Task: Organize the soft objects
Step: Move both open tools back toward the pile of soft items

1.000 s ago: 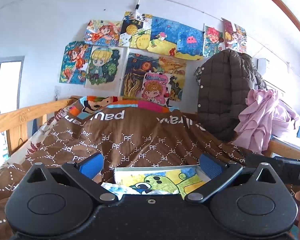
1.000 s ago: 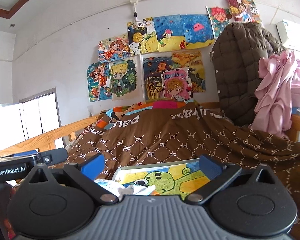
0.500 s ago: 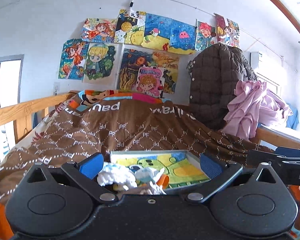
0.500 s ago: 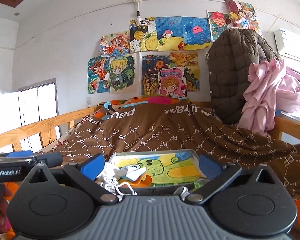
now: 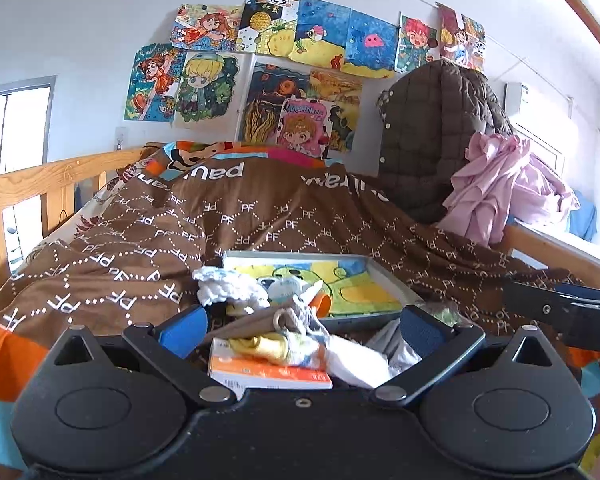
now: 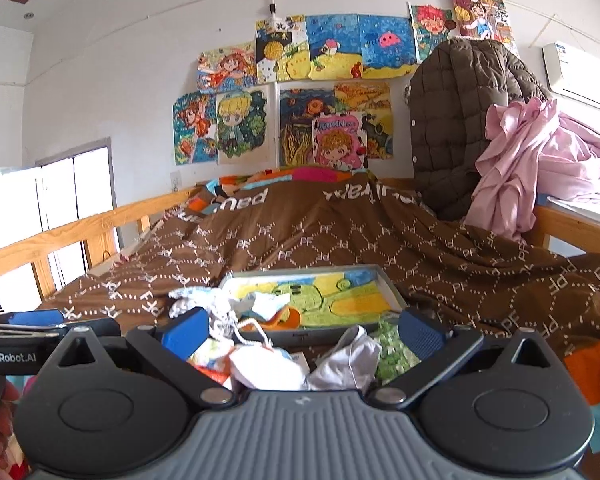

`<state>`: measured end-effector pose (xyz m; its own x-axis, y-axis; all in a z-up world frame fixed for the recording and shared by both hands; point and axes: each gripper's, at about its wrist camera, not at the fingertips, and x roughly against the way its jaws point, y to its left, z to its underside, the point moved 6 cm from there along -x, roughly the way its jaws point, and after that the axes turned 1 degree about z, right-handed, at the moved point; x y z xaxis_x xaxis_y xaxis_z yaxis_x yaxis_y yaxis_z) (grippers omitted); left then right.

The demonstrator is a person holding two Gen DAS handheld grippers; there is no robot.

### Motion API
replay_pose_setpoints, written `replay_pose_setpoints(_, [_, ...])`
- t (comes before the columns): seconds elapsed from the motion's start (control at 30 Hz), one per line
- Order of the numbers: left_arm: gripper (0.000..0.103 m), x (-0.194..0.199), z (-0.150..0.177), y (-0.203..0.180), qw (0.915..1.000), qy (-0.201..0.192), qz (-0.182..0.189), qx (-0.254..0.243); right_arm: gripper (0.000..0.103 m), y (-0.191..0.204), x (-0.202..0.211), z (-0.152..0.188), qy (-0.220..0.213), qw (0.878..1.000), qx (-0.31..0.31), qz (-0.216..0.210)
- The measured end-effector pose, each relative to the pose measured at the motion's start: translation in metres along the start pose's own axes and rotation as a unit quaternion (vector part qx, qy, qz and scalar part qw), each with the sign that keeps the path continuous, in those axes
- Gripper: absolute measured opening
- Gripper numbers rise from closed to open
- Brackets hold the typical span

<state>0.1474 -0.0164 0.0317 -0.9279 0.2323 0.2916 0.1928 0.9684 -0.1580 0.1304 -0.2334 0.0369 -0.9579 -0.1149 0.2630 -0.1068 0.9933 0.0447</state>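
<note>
My left gripper [image 5: 300,328] jaws wide apart, nothing between them — hovering over heap of soft items [image 5: 296,336] on brown quilt [image 5: 260,220]. My right gripper [image 6: 300,330] also spread, empty, over same heap [image 6: 280,356]. Heap sits at near edge of tray [image 5: 384,280] with green cartoon picture, partly spilling onto it. Orange book [image 5: 268,374] under heap.

Both the left tool [image 5: 300,330] and the right tool [image 6: 300,330] are level, side by side, blue-padded fingers spread wide.
</note>
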Motion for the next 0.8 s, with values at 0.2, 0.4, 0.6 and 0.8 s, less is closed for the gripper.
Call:
replay_pose_setpoints(0.2, [0.102, 0.001, 0.015, -0.006, 0.9994, 0.034, 0.005, -0.006, 0.103, -0.007, -0.013, 0.017, 0.069, 0.997, -0.021, 0.025])
replay_pose_setpoints(0.4, [0.102, -0.012, 0.034, -0.012, 0.9973, 0.070, 0.011, -0.019, 0.103, -0.024, -0.029, 0.035, 0.129, 0.988, -0.064, 0.049])
replay_pose_setpoints(0.6, [0.102, -0.023, 0.046, -0.017, 0.9948, 0.099, 0.019, -0.016, 0.103, -0.036, -0.040, 0.048, 0.173, 0.979, -0.094, 0.058])
replay_pose_setpoints(0.8, [0.102, -0.034, 0.060, -0.027, 0.9908, 0.127, 0.041, -0.023, 0.103, -0.038, -0.051, 0.057, 0.210, 0.971, -0.104, 0.048])
